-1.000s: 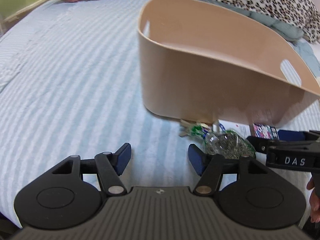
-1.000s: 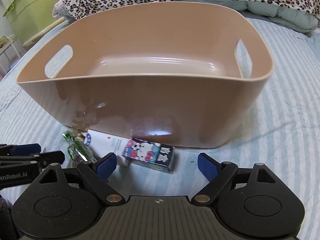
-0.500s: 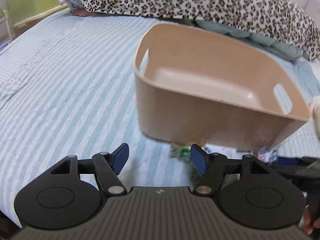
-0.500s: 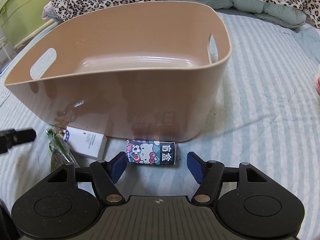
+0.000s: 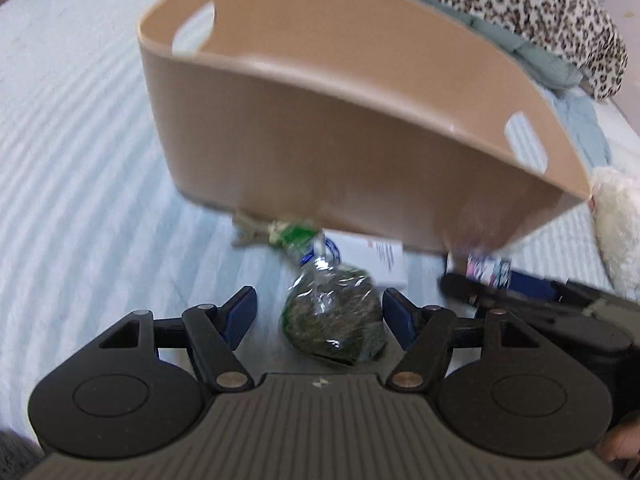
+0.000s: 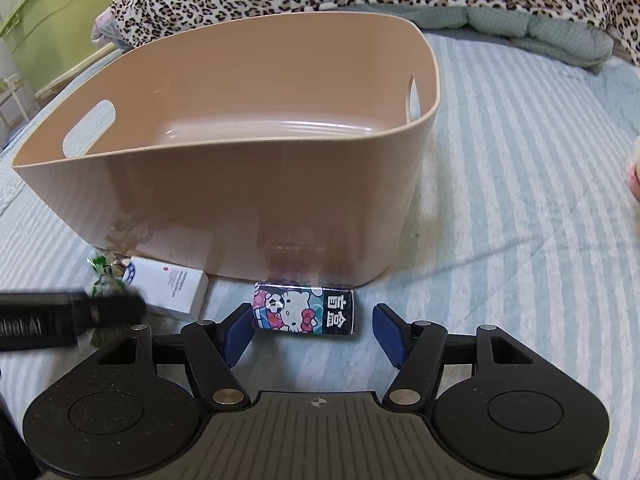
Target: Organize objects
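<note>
A: Left gripper (image 5: 319, 316)?
B: Mine's spread wide, cellophane bag (image 5: 334, 322) between the pads, untouched.
A: Right gripper (image 6: 312, 330)?
B: Wide too, Hello Kitty box (image 6: 303, 314) just ahead, beside the beige bin (image 6: 224, 200) on the bed.

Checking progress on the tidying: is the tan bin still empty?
Empty as far as visible: the tan bin shows a bare floor, though its near wall hides part.

A glossy, smooth plastic finish is shown by the tan bin (image 6: 224, 200). The bag (image 5: 334, 316) is wrapped in crinkled clear film; the bed (image 6: 520, 208) is covered in ribbed striped cloth.
</note>
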The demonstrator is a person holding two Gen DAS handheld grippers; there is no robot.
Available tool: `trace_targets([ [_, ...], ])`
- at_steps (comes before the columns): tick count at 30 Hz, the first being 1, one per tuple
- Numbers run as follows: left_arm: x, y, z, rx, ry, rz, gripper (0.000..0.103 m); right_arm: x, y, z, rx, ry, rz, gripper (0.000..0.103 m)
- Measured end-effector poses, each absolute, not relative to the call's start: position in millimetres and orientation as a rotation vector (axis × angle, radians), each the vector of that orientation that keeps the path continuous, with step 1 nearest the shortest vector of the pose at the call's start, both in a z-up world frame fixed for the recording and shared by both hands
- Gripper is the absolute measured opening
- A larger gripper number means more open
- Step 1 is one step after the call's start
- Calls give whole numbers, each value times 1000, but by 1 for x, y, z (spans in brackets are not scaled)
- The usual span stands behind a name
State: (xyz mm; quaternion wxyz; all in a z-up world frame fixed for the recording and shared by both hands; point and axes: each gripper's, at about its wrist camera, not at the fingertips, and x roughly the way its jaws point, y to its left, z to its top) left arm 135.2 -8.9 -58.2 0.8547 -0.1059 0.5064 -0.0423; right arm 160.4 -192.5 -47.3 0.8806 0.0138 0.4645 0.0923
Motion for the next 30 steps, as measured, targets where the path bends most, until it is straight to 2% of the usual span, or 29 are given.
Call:
trace_targets([
  [3, 134, -6, -66, -227, 1082, -71, 68, 159, -192, -48, 26, 961, 193, 66],
  [5, 132, -5, -67, -223, 1082, -64, 60, 158, -191, -48, 21, 959, 196, 53],
  [6, 131, -5, -67, -214, 1085, -59, 55, 157, -192, -49, 20, 957, 200, 50],
  [7, 130, -4, -67, -211, 1088, -54, 51, 157, -191, -49, 18, 956, 202, 50],
  [12, 122, 5, -67, -253, 1086, -60, 45, 148, -195, -46, 19, 952, 207, 49],
  [13, 120, 6, -67, -258, 1085, -63, 40, 149, -194, -47, 17, 954, 209, 49],
  [14, 119, 8, -67, -267, 1085, -69, 39, 146, -194, -45, 16, 953, 210, 49],
  [23, 111, 20, -55, -293, 1064, -87, 38, 124, -202, -26, 38, 927, 230, 49],
  [30, 97, 24, -16, -265, 987, -99, 38, 114, -210, 0, 67, 869, 243, 49],
])
